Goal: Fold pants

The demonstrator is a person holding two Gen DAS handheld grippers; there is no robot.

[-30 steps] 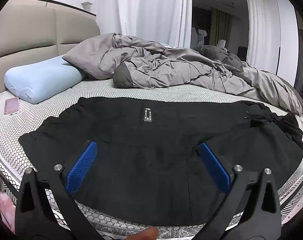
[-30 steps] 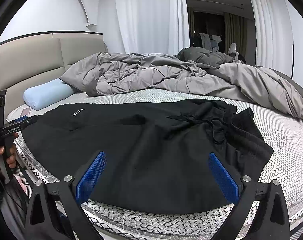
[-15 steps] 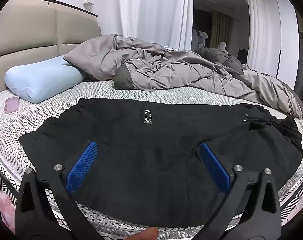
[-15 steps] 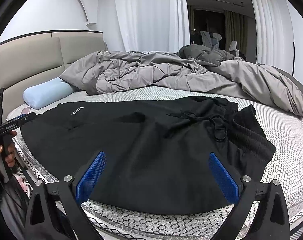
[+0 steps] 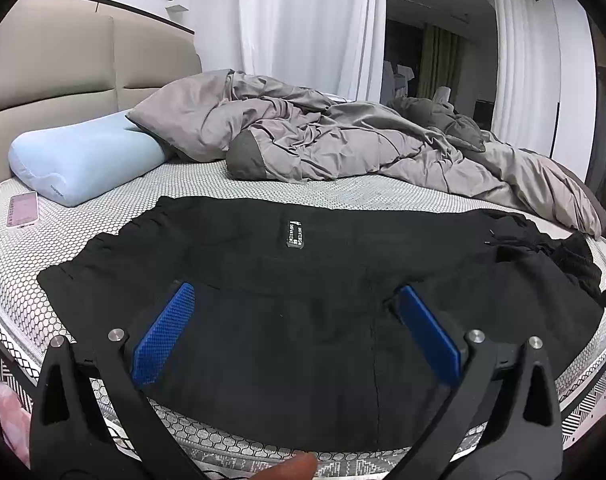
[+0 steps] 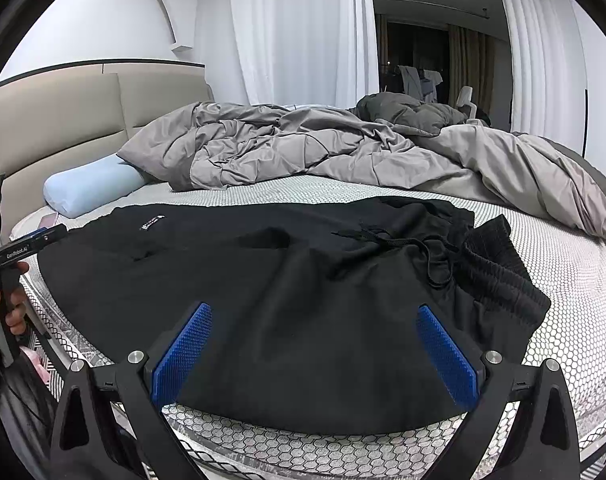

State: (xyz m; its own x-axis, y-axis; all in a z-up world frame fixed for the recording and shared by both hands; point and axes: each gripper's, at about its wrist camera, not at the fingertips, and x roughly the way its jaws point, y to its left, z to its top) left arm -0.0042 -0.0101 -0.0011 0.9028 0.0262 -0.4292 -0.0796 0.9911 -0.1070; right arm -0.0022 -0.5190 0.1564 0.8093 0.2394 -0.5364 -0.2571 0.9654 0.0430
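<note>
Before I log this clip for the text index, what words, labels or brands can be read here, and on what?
"GenRobot.AI": white print on the side of the left gripper, seen in the right wrist view.
Patch on the black pants: white lettering, too small to read.
Phone by the blue pillow: screen blurred, nothing legible.
Nothing else carries text.

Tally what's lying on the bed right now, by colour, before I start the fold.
Black: 1, the pants
Grey: 1, the duvet
Light blue: 1, the pillow
Pink: 1, the phone
Total: 4
</note>
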